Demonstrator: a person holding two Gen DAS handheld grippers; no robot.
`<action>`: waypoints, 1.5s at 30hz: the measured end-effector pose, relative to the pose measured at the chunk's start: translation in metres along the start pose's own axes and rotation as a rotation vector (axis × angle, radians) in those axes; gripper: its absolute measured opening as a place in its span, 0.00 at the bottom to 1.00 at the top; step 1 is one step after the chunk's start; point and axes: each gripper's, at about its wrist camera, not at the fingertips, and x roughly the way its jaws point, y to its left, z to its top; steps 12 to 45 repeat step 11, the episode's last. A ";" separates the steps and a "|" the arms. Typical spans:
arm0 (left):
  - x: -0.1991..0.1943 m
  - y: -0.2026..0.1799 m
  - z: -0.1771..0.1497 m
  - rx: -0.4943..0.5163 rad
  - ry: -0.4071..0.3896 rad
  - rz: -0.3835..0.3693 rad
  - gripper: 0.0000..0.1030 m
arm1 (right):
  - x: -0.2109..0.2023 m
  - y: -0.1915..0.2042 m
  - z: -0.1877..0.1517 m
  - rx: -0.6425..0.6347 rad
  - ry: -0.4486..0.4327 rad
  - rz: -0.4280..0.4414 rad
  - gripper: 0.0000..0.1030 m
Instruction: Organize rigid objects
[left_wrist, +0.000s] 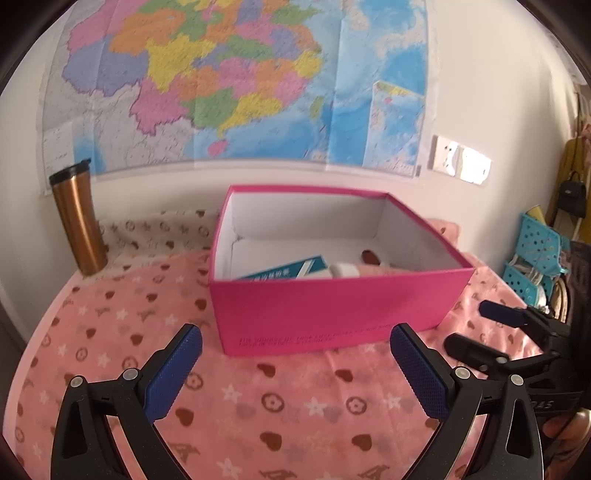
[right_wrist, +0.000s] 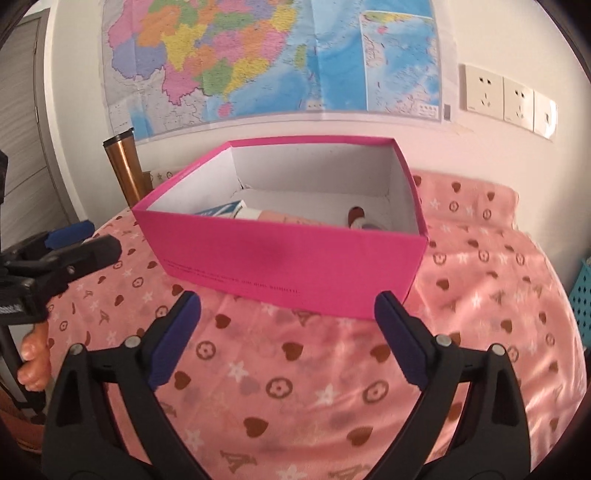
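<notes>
An open pink box with a white inside stands on the pink patterned cloth; it also shows in the right wrist view. Inside lie a teal carton, a white-capped pink tube and a small dark red item. My left gripper is open and empty, just in front of the box. My right gripper is open and empty, also just in front of the box. Each gripper shows in the other's view, the right and the left.
A copper tumbler with a black lid stands at the back left by the wall. A map hangs on the wall. Wall sockets are at the right. Turquoise baskets stand beyond the table's right edge.
</notes>
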 end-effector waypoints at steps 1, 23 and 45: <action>0.001 0.000 -0.002 -0.008 0.009 0.004 1.00 | -0.001 0.000 -0.002 0.000 0.000 -0.003 0.93; 0.007 -0.008 -0.018 -0.009 0.042 0.035 1.00 | -0.005 0.000 -0.011 -0.011 0.021 -0.008 0.93; 0.007 -0.008 -0.018 -0.009 0.042 0.035 1.00 | -0.005 0.000 -0.011 -0.011 0.021 -0.008 0.93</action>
